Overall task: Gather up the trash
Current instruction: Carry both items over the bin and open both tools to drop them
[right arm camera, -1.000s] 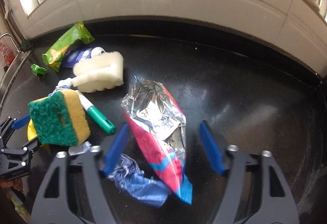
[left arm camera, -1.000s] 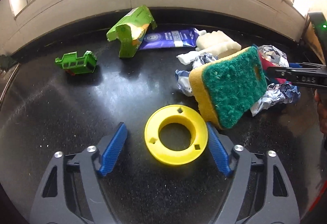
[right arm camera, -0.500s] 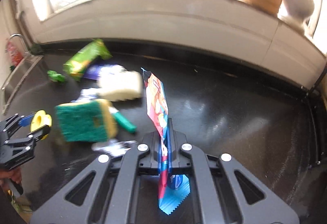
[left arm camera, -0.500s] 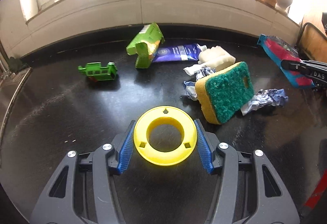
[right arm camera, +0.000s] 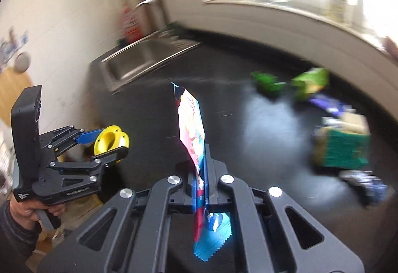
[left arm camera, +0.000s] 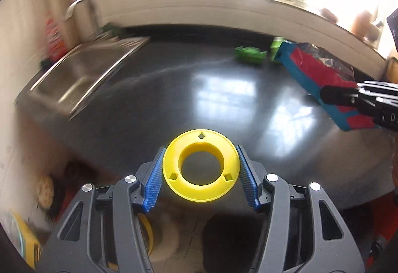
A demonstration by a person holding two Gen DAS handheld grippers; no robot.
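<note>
Now that both picks have come off the desk (left arm camera: 223,88), my left claw (left arm camera: 201,168) grips the yellow ring (left arm camera: 201,164) and my right claw (right arm camera: 199,188) is clamped on the red-and-blue snack wrapper (right arm camera: 192,123). Both hang past the desk edge, near the sink (right arm camera: 139,59), so I judge dropping them comes next.

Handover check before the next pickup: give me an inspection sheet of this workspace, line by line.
Surface: dark glossy countertop, window glare on it.
Job's things: yellow ring held in the left gripper; red and blue snack wrapper pinched upright in the right gripper.
Clutter: green toy, green packet, blue pouch, sponge, crumpled wrapper, all blurred.
Grippers: left shut on the ring, right shut on the wrapper.
Cables: nothing seen.
Surroundings: steel sink, tap, window sill, white wall.
</note>
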